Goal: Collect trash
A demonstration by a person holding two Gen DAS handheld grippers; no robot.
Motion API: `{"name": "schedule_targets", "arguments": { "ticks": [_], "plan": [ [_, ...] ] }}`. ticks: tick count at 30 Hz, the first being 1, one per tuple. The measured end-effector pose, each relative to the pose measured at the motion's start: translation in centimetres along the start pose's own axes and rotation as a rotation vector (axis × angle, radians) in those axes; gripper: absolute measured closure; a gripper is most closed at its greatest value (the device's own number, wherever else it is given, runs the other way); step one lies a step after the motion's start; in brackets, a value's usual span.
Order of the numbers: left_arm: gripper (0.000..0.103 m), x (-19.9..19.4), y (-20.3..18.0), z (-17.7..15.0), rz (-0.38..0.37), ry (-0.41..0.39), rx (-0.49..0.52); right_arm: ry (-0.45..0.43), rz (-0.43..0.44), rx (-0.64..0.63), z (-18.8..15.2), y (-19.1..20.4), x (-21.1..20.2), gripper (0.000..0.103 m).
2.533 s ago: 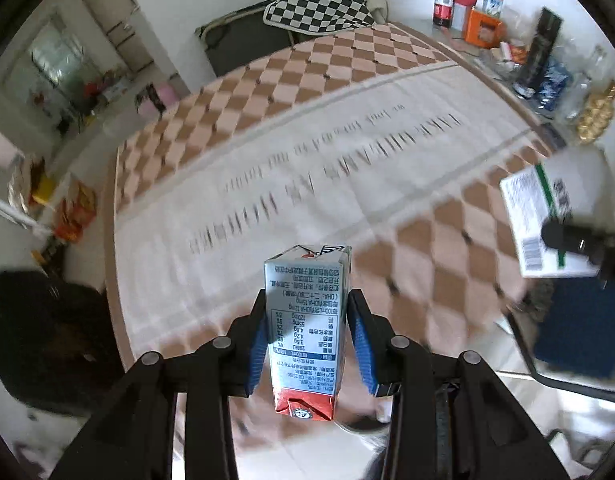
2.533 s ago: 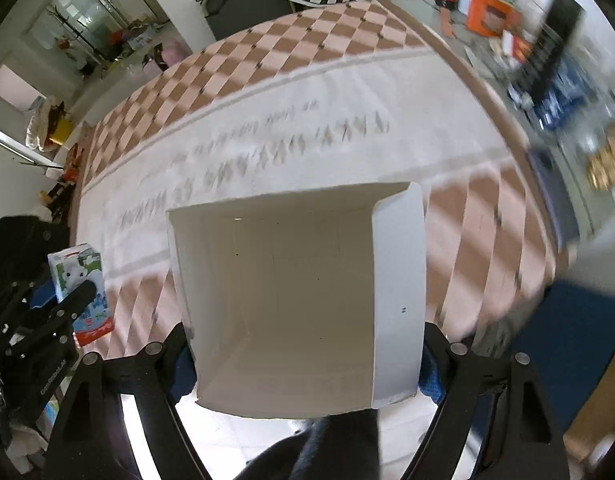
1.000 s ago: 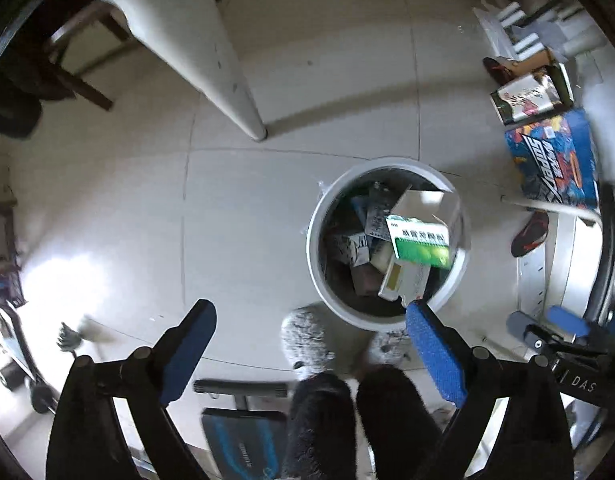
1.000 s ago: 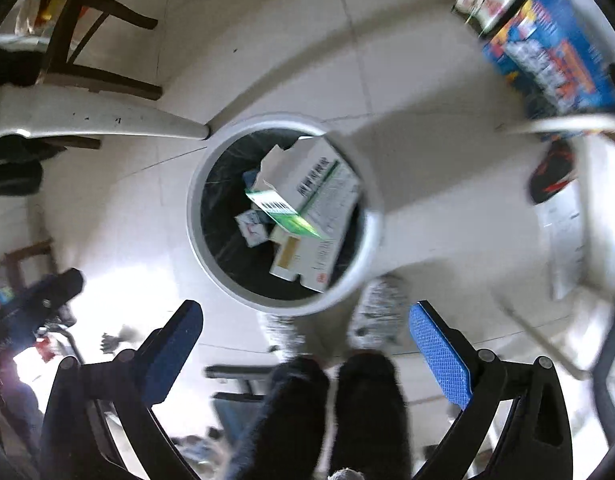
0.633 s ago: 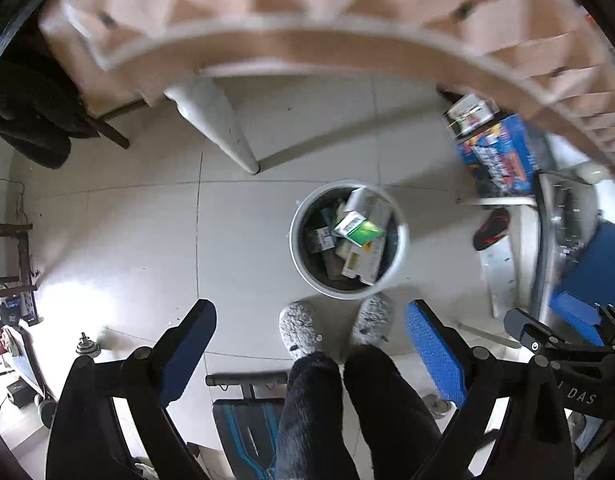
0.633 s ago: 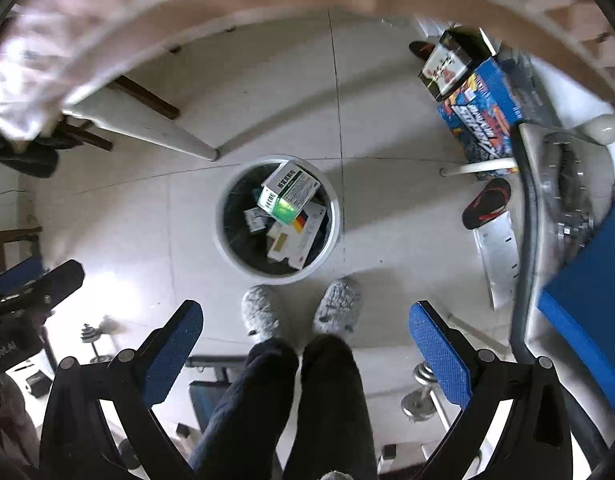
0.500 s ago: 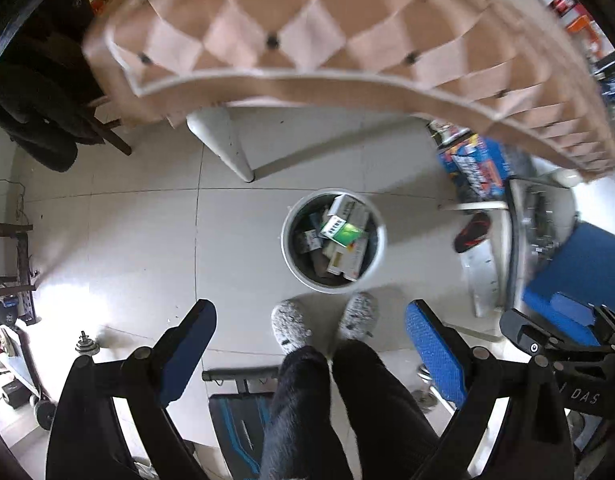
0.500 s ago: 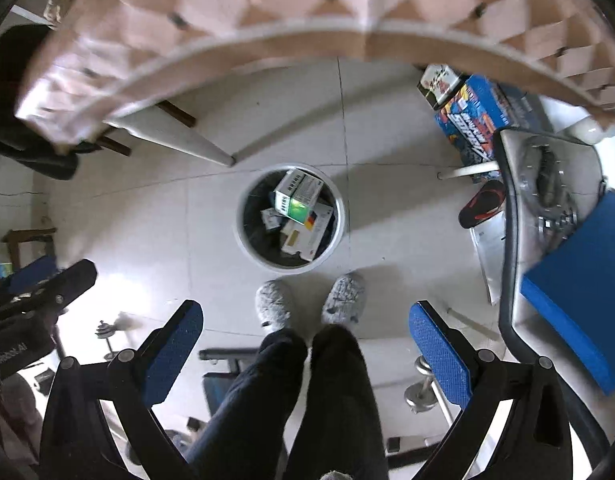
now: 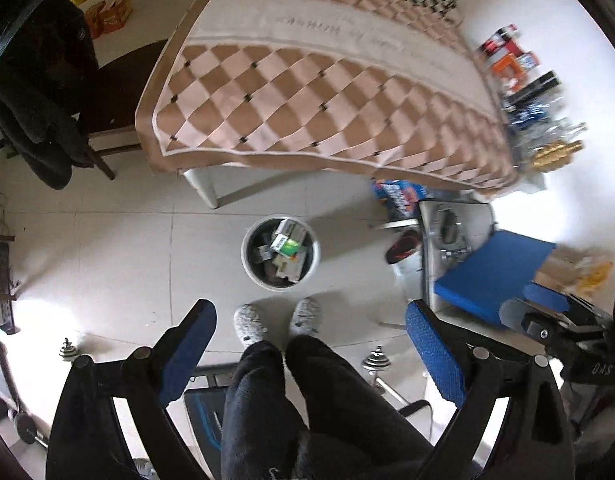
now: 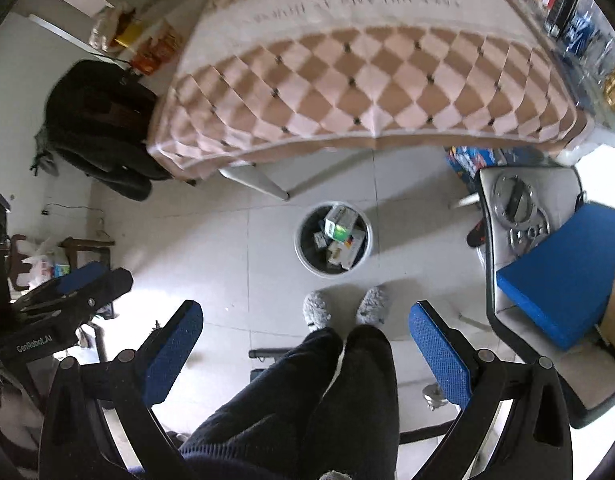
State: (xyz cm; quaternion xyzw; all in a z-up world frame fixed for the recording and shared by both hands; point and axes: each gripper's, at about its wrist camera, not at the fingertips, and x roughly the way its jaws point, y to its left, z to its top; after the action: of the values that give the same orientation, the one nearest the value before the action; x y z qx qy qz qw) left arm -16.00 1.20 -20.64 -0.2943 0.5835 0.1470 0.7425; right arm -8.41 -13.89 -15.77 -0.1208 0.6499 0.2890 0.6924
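A white round trash bin (image 9: 280, 254) stands on the tiled floor in front of my slippered feet, filled with cartons and boxes, a green-and-white box (image 9: 285, 242) on top. It also shows in the right wrist view (image 10: 333, 239). My left gripper (image 9: 311, 356) is open and empty, held high above the floor. My right gripper (image 10: 307, 354) is open and empty too, at about the same height. Each gripper shows at the edge of the other's view.
A table with a brown checked cloth (image 9: 307, 92) lies beyond the bin, its white leg (image 9: 201, 190) near the bin. A chair with a blue cushion (image 10: 563, 268) stands at right, a dark coat on a chair (image 9: 39, 108) at left. Bottles and boxes (image 9: 523, 76) crowd the table's right side.
Both grippers held trash 2.5 s ago, a milk carton left and a white box right. Both have since opened over the bin, and have risen high above it, so the tabletop shows again.
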Motion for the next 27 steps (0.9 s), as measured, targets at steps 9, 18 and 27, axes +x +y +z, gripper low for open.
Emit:
{"name": "schedule_targets", "arguments": {
  "ticks": [9, 18, 27],
  "plan": [
    [0.006, -6.7, -1.5, -0.8, -0.083, -0.067, 0.018, -0.038, 0.095, -0.016, -1.4, 2.0, -7.1, 0.000],
    [0.006, -9.4, -2.0, -1.3, -0.131, -0.097, 0.027, -0.047, 0.139, -0.029, -2.2, 3.1, -9.7, 0.000],
    [0.006, -10.4, -1.7, -1.5, -0.141, -0.108, 0.040, -0.040, 0.159, -0.025, -2.4, 3.1, -10.3, 0.000]
  ]
}}
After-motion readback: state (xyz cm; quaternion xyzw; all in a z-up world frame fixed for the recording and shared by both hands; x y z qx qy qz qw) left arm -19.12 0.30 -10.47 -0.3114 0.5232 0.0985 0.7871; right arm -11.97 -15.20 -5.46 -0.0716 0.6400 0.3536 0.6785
